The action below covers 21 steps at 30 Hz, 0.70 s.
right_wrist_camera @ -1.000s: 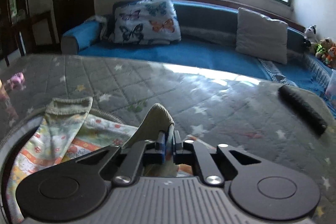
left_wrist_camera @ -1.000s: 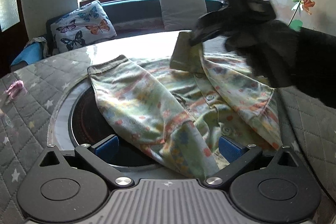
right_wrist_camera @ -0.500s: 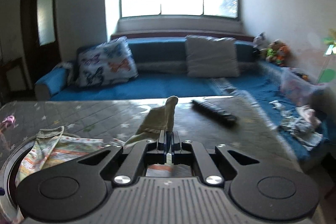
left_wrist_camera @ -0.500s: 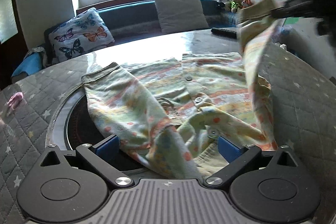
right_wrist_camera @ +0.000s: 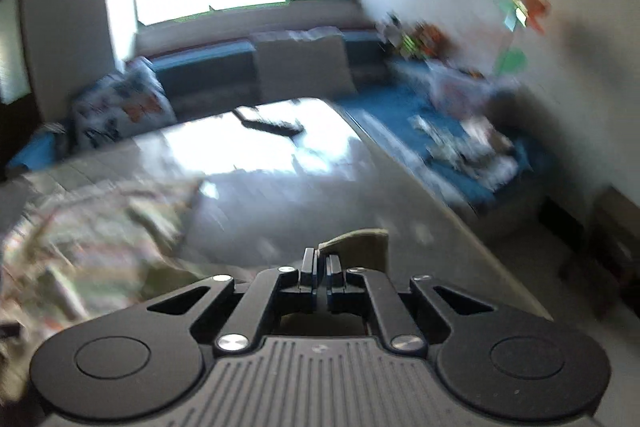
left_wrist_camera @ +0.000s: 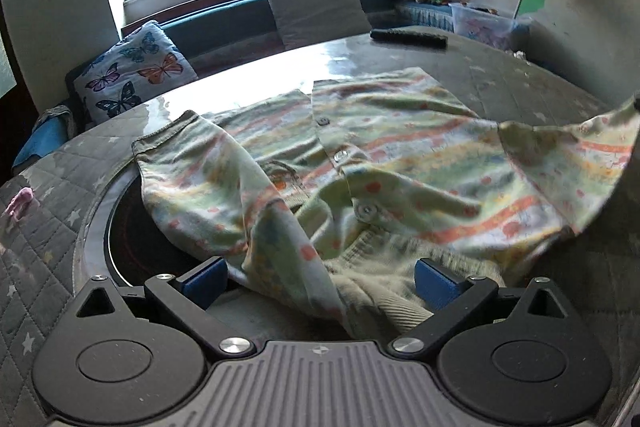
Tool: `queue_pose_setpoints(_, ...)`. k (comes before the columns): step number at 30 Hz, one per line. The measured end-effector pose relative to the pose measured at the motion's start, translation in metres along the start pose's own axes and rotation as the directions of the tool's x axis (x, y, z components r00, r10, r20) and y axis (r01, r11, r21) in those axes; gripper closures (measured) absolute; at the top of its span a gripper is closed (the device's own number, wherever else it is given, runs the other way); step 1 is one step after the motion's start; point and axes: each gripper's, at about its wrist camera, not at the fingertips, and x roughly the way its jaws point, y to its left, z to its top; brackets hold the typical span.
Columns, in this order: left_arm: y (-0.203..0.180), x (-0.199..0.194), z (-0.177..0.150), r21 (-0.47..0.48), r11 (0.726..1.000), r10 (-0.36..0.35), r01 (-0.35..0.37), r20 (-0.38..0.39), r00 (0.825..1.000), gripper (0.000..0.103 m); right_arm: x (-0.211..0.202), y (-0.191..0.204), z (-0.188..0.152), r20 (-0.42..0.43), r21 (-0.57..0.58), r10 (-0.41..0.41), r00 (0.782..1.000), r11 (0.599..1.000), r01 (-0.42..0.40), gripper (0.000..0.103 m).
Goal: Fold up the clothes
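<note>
A pale green child's shirt (left_wrist_camera: 360,163) with orange stripes and front buttons lies on the round quilted table (left_wrist_camera: 560,91). One sleeve (left_wrist_camera: 208,179) is folded across its left side. My left gripper (left_wrist_camera: 320,275) is open, its blue pads either side of the collar and bunched cloth. The right sleeve (left_wrist_camera: 580,163) is stretched out to the right edge of the left wrist view. My right gripper (right_wrist_camera: 320,267) is shut on that sleeve's green cuff (right_wrist_camera: 360,247) and holds it above the table. The right wrist view is blurred.
A black remote (left_wrist_camera: 408,38) lies at the table's far side. A dark round inset (left_wrist_camera: 132,239) sits under the shirt's left part. Behind is a blue bench with a butterfly cushion (left_wrist_camera: 136,75) and a grey cushion (left_wrist_camera: 320,7). A pink item (left_wrist_camera: 20,201) lies far left.
My right gripper has carried the sleeve cuff from over the shirt's middle out to the right, unfolding the sleeve. The left gripper stays open at the collar.
</note>
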Motion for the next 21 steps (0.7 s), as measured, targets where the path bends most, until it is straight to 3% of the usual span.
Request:
queue_pose_setpoints(3,0.000,-0.004,0.000,0.012,1.000,0.007,-0.007,0.004,1.000,0.002,0.002,-0.021,-0.021,-0.050,0.042,-0.078,0.996,0.996,0.081,0.086)
queue_pose_setpoints(9,0.004,-0.012,0.009,0.006,1.000,0.026,-0.026,0.037,0.999,0.002,-0.011,-0.027,-0.023,0.015,0.064,-0.103,0.995,0.993,0.102,0.082)
queue_pose_setpoints(12,0.007,-0.011,0.017,-0.005,0.999,0.044,-0.044,0.048,0.998,0.002,0.002,-0.016,-0.018,0.003,0.058,-0.024,1.000,0.998,0.024,0.082)
queue_pose_setpoints(14,0.012,-0.011,0.023,-0.020,0.998,0.058,-0.057,0.053,0.997,0.002,0.020,-0.003,-0.015,-0.025,0.050,0.037,0.999,0.998,-0.036,0.075)
queue_pose_setpoints(19,0.030,-0.008,0.037,-0.040,0.993,0.113,-0.111,0.060,0.992,0.002,0.056,0.008,-0.017,-0.083,0.032,0.034,0.996,0.999,-0.031,0.073)
queue_pose_setpoints(21,0.038,-0.001,0.044,-0.047,0.990,0.135,-0.133,0.058,0.989,0.002,0.061,0.007,-0.017,-0.071,0.022,0.024,0.997,1.000,-0.022,0.073)
